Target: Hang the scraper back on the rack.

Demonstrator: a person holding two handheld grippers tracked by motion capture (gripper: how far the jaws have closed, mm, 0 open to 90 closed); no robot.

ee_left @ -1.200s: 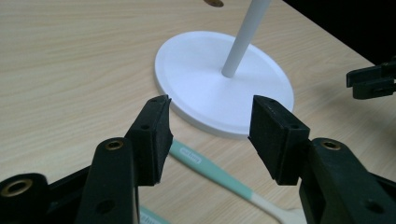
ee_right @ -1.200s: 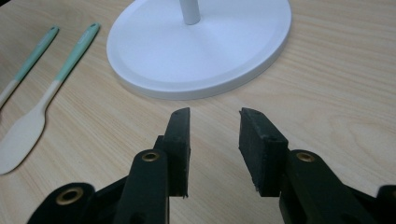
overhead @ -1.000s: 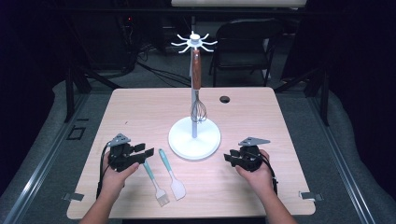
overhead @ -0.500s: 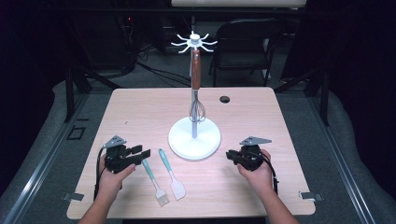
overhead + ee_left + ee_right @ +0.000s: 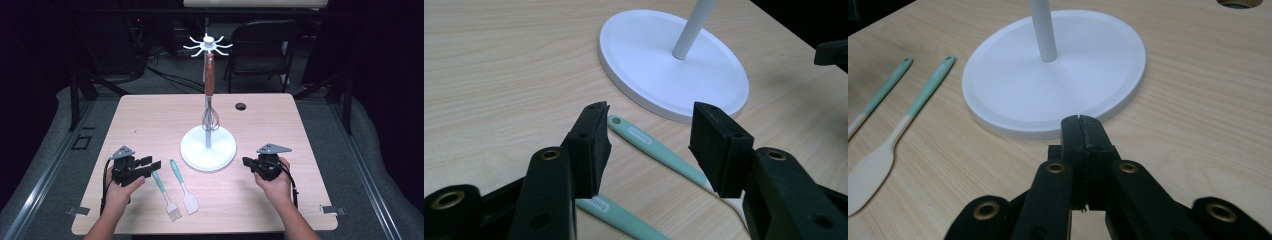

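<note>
The left gripper (image 5: 646, 150) stood with its jaws wide apart, low over the table (image 5: 150, 120), straddling the handle of the spatula (image 5: 659, 150). The basting brush (image 5: 619, 217) lay just beside it, its handle passing under the near jaw. In the high view the two mint-handled tools, spatula (image 5: 182, 186) and brush (image 5: 166, 195), lay side by side and nearly parallel, near the white base of the utensil stand (image 5: 208, 148), where a whisk (image 5: 210, 117) already hung from the hooks.

The likeliest trouble looked to be the closeness of the two handles. If the jaws shut without being centred, one might catch the brush handle too, or nudge it aside and pinch both. A grip far toward the handle's tip would probably let the spatula blade droop and swing, making the hanging hole hard to bring to a hook. Lifted carelessly, the tool might also knock the whisk.

The right gripper (image 5: 1082, 131) rested with its jaws pressed together on nothing, just beside the stand base (image 5: 1048, 80), close enough to jog it if it moved forward.
</note>
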